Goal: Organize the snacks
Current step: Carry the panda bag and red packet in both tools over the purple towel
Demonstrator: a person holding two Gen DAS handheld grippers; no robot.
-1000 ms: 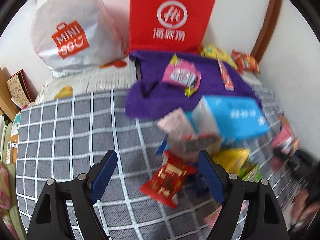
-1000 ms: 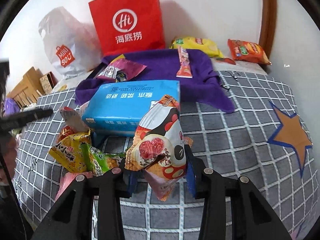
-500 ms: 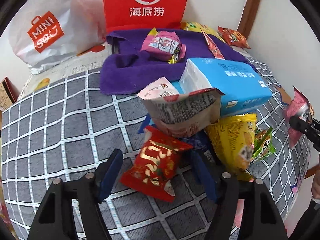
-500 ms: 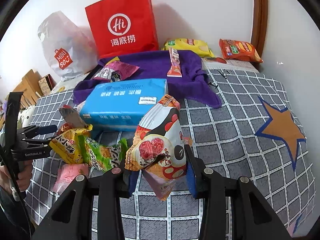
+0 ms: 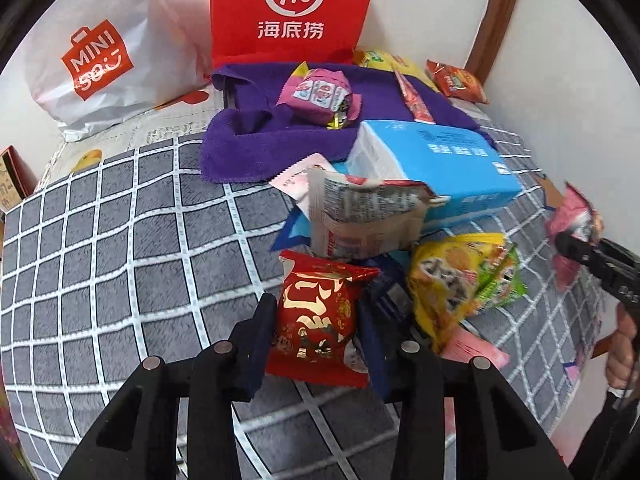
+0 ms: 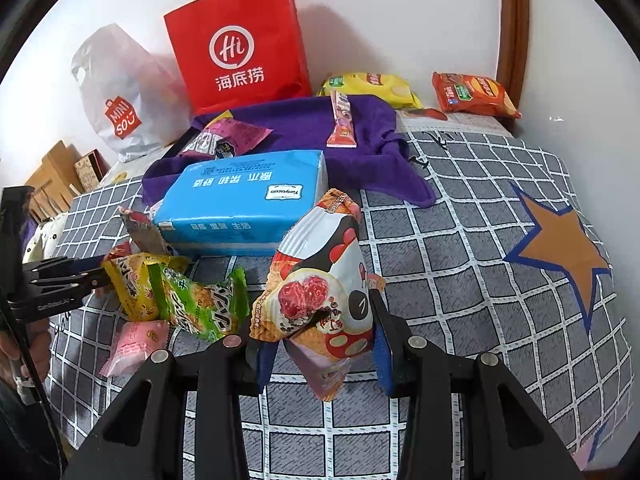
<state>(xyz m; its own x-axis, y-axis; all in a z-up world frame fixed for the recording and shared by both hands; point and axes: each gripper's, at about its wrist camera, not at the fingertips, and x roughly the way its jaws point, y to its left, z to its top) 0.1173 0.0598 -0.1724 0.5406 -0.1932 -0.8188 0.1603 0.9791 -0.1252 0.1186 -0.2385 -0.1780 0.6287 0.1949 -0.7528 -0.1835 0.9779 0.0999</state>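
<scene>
The left gripper has just been closing, and its blue pads now clamp the puffy red foil packet with gold lettering by its sides — likely to lift it clear of the heap just beyond: a torn grey pouch against a blue tissue pack. The right gripper grips a white-and-orange bag with a cartoon figure upright, probably awaiting a destination. Its lower end sinks between the fingers — hidden. The purple towel farther out may be where they go; uncertain.
</scene>
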